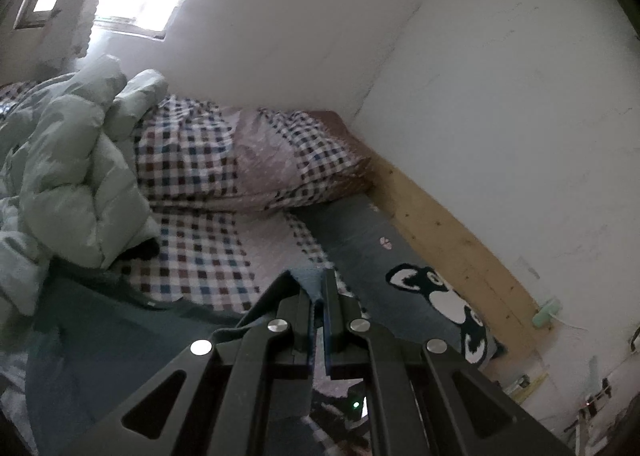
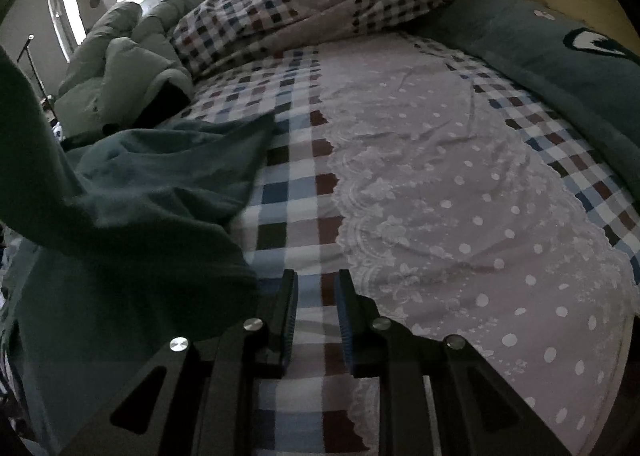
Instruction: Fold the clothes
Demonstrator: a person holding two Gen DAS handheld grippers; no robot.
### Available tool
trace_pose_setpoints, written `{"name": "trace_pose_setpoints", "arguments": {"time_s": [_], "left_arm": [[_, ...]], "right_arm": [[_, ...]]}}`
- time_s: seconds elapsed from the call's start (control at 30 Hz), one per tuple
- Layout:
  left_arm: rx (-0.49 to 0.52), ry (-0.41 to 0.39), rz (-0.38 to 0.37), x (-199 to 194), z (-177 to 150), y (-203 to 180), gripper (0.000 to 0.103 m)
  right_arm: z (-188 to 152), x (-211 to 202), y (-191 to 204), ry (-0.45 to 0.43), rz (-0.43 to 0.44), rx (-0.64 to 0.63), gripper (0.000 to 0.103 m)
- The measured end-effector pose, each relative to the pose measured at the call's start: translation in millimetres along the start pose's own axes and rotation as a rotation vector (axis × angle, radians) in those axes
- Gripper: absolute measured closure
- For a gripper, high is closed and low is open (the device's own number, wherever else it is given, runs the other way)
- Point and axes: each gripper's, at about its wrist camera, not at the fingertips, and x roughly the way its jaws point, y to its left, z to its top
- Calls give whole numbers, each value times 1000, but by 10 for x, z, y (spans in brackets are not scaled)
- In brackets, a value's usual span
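Left gripper (image 1: pixel 319 288) jaws pinching teal garment (image 1: pixel 120 336); right gripper (image 2: pixel 318 296) jaws slightly apart, empty.

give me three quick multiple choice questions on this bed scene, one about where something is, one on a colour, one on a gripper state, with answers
1. Where does the pale green puffy jacket lie?
A. on the bed's left side, toward the window
B. against the wooden board
C. between the right gripper's fingers

2. What colour is the garment being folded?
A. red
B. dark teal
C. white

3. How does the left gripper stand?
A. wide open over the pillow
B. open and empty
C. shut on an edge of the garment

Answers:
1. A, both views show it heaped at the left by the window.
2. B, the crumpled cloth on the checked bedspread is dark teal.
3. C, a fold of the cloth sits pinched between its closed fingers.
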Motion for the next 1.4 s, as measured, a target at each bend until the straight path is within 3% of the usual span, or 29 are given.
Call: {"name": "trace_pose_setpoints", "arguments": {"time_s": [0.13, 0.2, 0.27, 0.73, 0.93, 1.1, 1.17, 1.33, 1.4], "left_arm": [[-32, 9, 28, -72, -125, 208, 101], [-53, 14, 45, -105, -188, 330, 101], [-80, 19, 61, -145, -277, 477, 101], [-225, 61, 200, -544, -1044, 1404, 101], [-230, 55, 229, -692, -1403, 1638, 101], [-256, 6, 199, -804, -1610, 1860, 101], [-252, -7, 201, -808, -1658, 1937, 101], [-177, -24, 224, -725, -1795, 2076, 101], [-114, -18, 233, -666, -1826, 2080, 101]], "right_arm": [[-7, -31, 102, -2, 32, -44, 80], [-18, -34, 171, 3, 53, -78, 75], [-39, -15, 240, 16, 69, -105, 63], [-41, -30, 233, 23, 86, -91, 61], [-6, -92, 233, -1, 105, -69, 61], [144, -362, 146, -62, 226, 65, 58], [237, -468, 137, -95, 260, 120, 49], [644, -406, 264, -107, 272, 191, 48], [853, -229, 392, -70, 257, 191, 48]]}}
